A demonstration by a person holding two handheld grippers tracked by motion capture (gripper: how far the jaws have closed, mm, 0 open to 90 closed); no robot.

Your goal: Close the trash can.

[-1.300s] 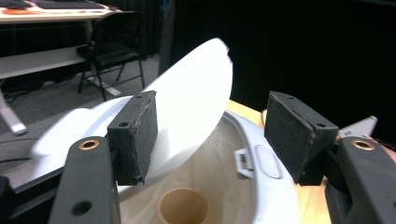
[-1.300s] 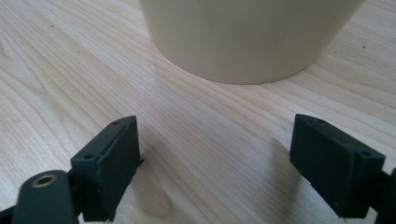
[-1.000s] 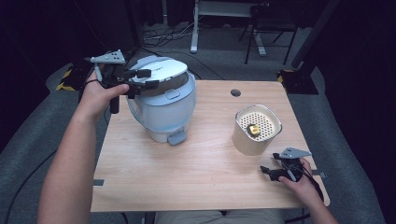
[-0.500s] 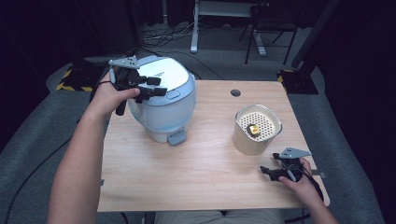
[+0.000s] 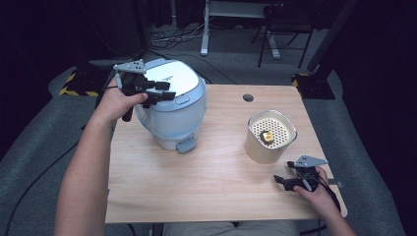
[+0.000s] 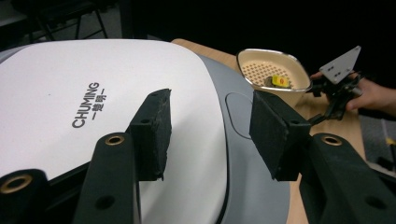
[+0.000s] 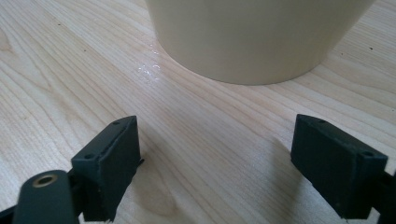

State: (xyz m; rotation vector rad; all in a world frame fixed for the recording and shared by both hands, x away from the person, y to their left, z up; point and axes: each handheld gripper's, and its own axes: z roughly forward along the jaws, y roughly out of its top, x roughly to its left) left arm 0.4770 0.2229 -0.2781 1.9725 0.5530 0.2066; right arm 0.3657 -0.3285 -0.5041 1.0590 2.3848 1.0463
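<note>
A light wooden table [image 5: 196, 182] is bearing a rounded white-and-blue rice cooker [image 5: 172, 110] at its far left, lid closed, and a cream perforated container [image 5: 269, 136] right. The left gripper [image 5: 164, 93] is hovering over the lid, jaws spread; the right gripper [image 5: 282, 181] is resting near the container, jaws apart.

White-lidded pale-blue cooker [image 5: 169, 105], cream perforated pot [image 5: 269, 137] — black tongs [image 5: 164, 93]

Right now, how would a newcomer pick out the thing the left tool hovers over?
On the wooden table, look at its far left corner. The rounded pale-blue rice cooker with a white lid stands there, much bigger than the cream perforated container to its right.
</note>
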